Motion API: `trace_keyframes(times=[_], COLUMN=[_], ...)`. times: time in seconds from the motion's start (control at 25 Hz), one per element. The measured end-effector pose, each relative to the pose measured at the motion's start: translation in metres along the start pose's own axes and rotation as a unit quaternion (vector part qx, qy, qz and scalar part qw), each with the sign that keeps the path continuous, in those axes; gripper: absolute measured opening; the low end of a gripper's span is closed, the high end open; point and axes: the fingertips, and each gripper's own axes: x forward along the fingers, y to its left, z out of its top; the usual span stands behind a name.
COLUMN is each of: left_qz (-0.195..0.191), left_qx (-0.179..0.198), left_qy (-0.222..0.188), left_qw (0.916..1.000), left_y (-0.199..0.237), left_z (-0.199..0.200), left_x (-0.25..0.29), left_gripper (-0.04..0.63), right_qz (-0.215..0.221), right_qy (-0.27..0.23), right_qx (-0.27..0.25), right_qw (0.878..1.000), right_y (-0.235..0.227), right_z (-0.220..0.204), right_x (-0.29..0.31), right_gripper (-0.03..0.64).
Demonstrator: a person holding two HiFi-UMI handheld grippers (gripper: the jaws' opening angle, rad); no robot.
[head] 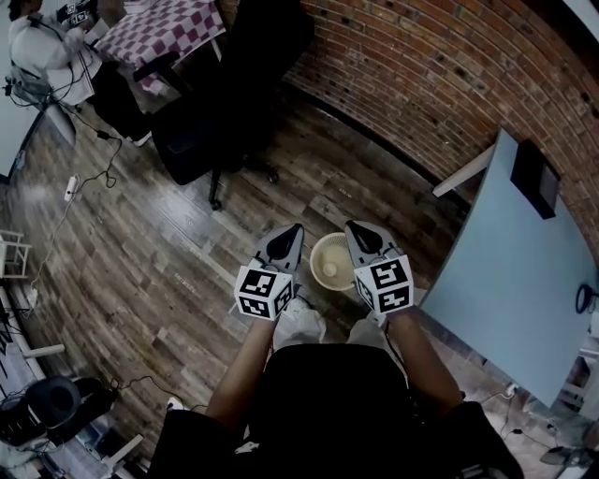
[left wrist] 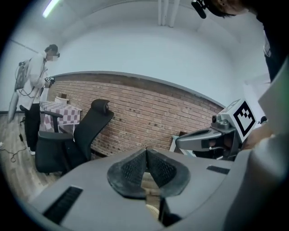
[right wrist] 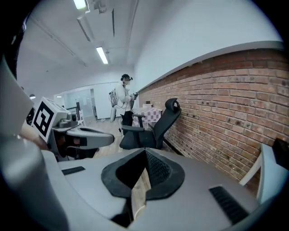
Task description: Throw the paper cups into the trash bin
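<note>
A round cream trash bin (head: 330,245) stands on the wooden floor just in front of the person's feet. A small pale round thing (head: 328,271) lies inside it; I cannot tell whether it is a paper cup. My left gripper (head: 294,228) hangs at the bin's left rim and my right gripper (head: 355,227) at its right rim, both pointing forward. In the left gripper view the left gripper (left wrist: 146,151) has its pads together with nothing between them. The right gripper (right wrist: 145,151) is likewise shut and empty. No cup shows outside the bin.
A pale blue table (head: 524,281) with a black box (head: 535,178) on it stands to the right, against the brick wall (head: 440,75). A black office chair (head: 225,103) is ahead to the left. Further off are a checkered table (head: 164,28) and a person (head: 37,47). Cables lie on the floor at left.
</note>
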Motion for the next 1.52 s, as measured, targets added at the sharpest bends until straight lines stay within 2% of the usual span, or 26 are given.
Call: trace_keyframes(times=[0.16,0.4,0.76,1.08,1.28,1.52], left_qz=[-0.01,-0.027,-0.012,-0.016,-0.018,-0.019], left_qx=[0.011,0.007,-0.001,0.018,0.008,0.019], left_qy=[0.001,-0.002,-0.017,-0.017,-0.021,-0.038], left_qw=[0.9999,0.9996,0.9998,0.9996,0.9996,0.9989], left_y=[0.005,0.012,0.015,-0.014,-0.039,-0.071], left_z=[0.006,0.01,0.017,0.018,0.016,0.026], left_x=[-0.001,-0.001,-0.002,-0.001,-0.006,-0.023], left_gripper=[0.009,0.009,0.009,0.009,0.009,0.009], right_qz=[-0.005,-0.006,-0.005,-0.01,-0.01,-0.006], right_qy=[-0.032,-0.036,-0.05,-0.081,-0.107,-0.129], right_qx=[0.011,0.025,0.022,0.024,0.037,0.038], right_qw=[0.999,0.999,0.998,0.996,0.994,0.991], right_y=[0.004,0.01,0.009,-0.004,-0.008,-0.006], right_z=[0.02,0.026,0.036,0.043,0.043,0.042], right_x=[0.001,0.008,-0.005,-0.035,-0.061,-0.094], right_gripper=[0.005,0.005,0.005,0.005,0.005,0.005])
